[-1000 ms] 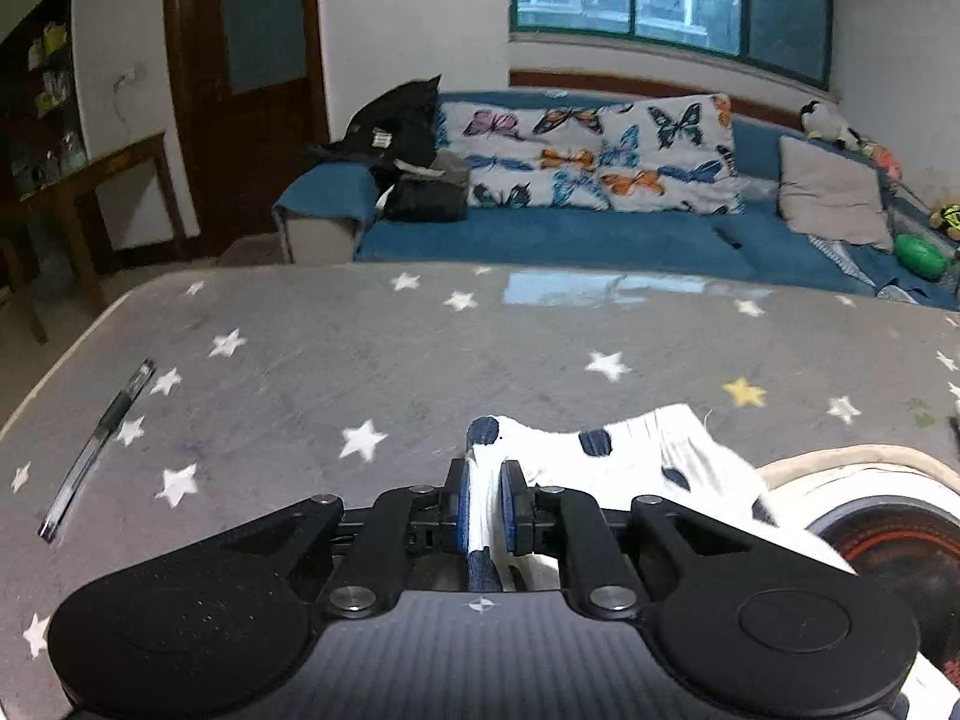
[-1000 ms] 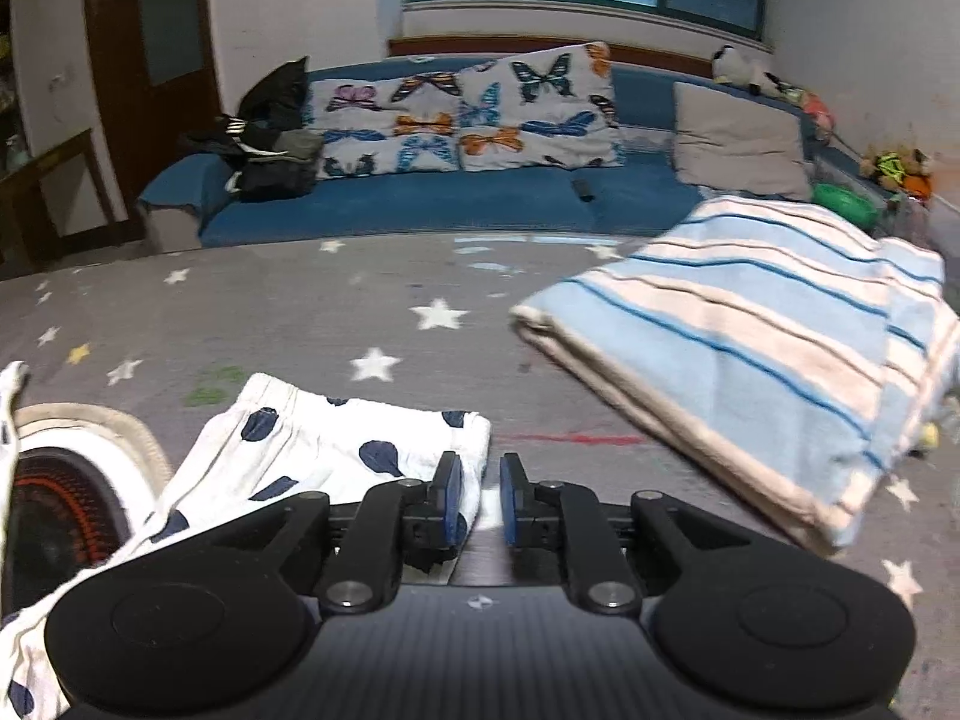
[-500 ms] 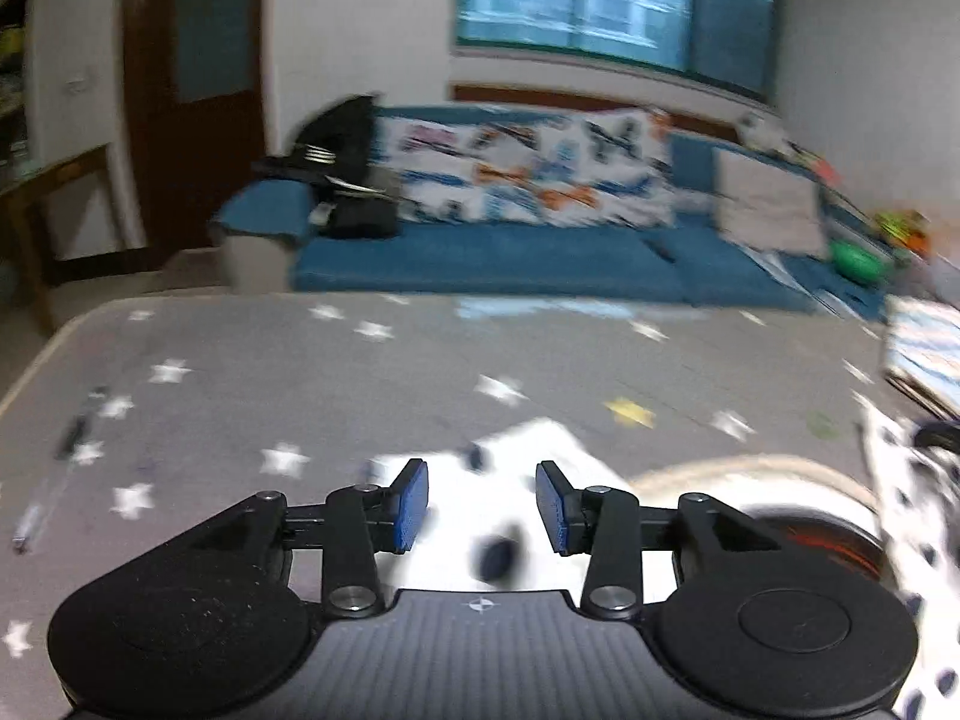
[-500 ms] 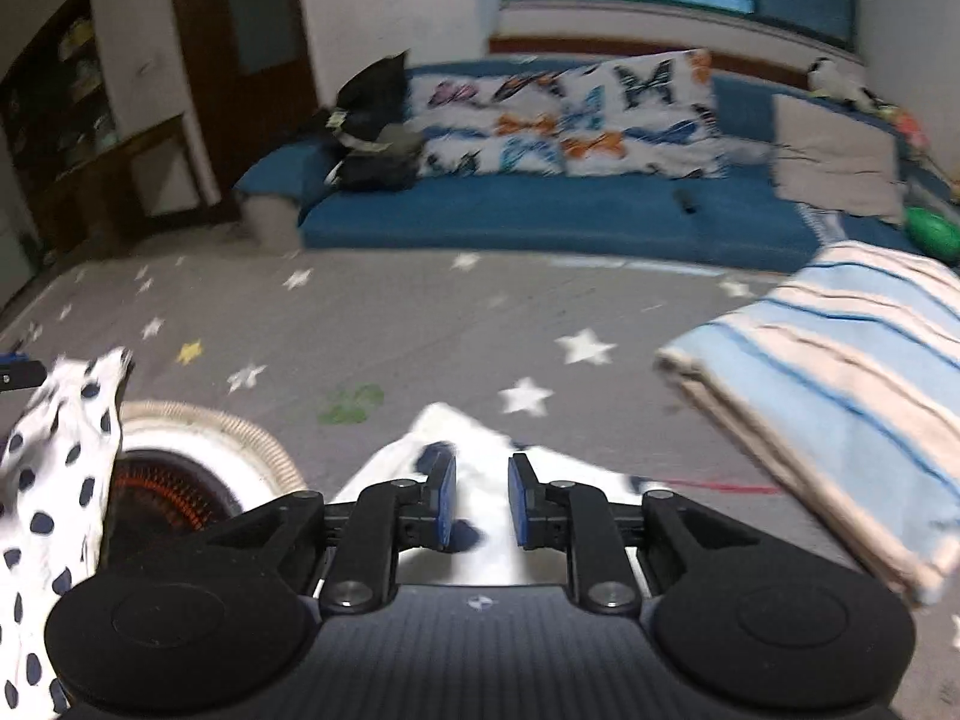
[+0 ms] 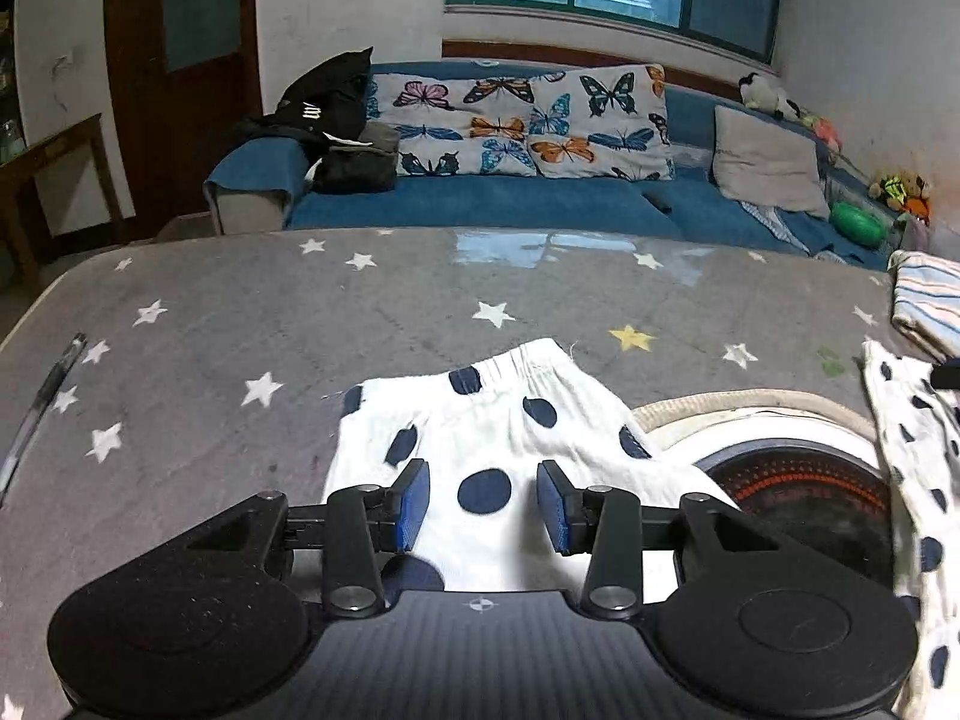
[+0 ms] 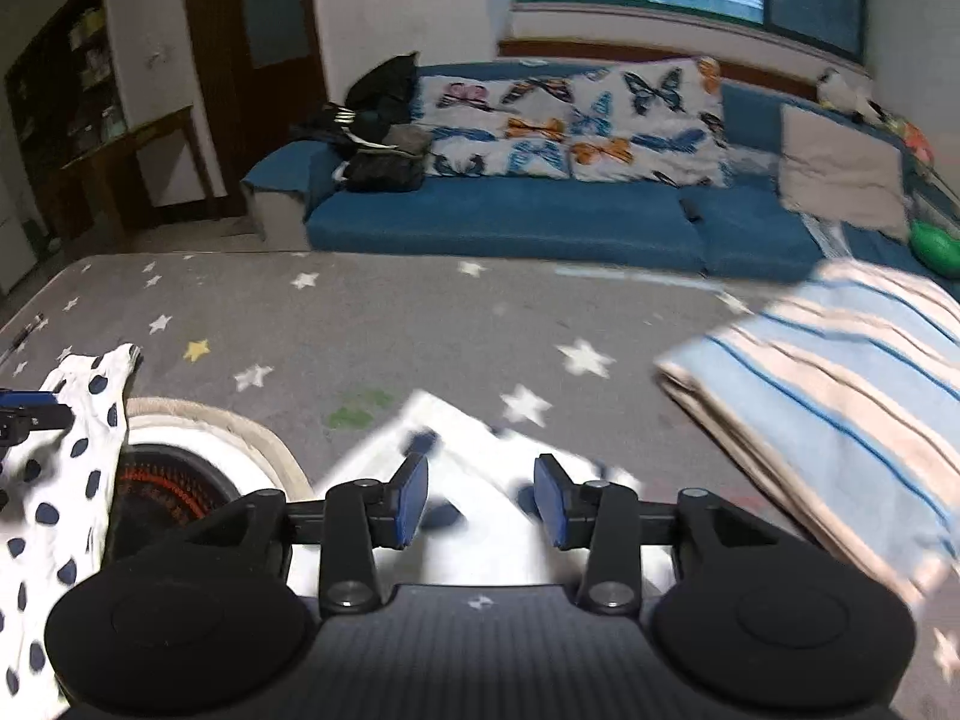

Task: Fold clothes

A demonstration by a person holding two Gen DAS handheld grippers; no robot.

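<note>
Grey star-print worktop [image 5: 420, 312] fills the near part of the room, with a blue sofa [image 5: 480, 204] and butterfly cushions [image 5: 516, 126] along the far wall under the window. White garment with navy dots [image 5: 498, 420] lies flat on the worktop near its front edge, partly draped over a round cream-rimmed thing with an orange-black middle [image 5: 798, 468]. Left tool [image 5: 483, 504] has its jaws apart with dotted cloth lying between the blue pads, not pinched. Right tool [image 6: 480, 501] is opening, its pads also clear of the blurry cloth between them. Folded blue-and-cream striped blanket [image 6: 840, 390] sits on the right side of the worktop, well apart from the garment. 1 pen [image 5: 42, 402] lies near the left edge.
</note>
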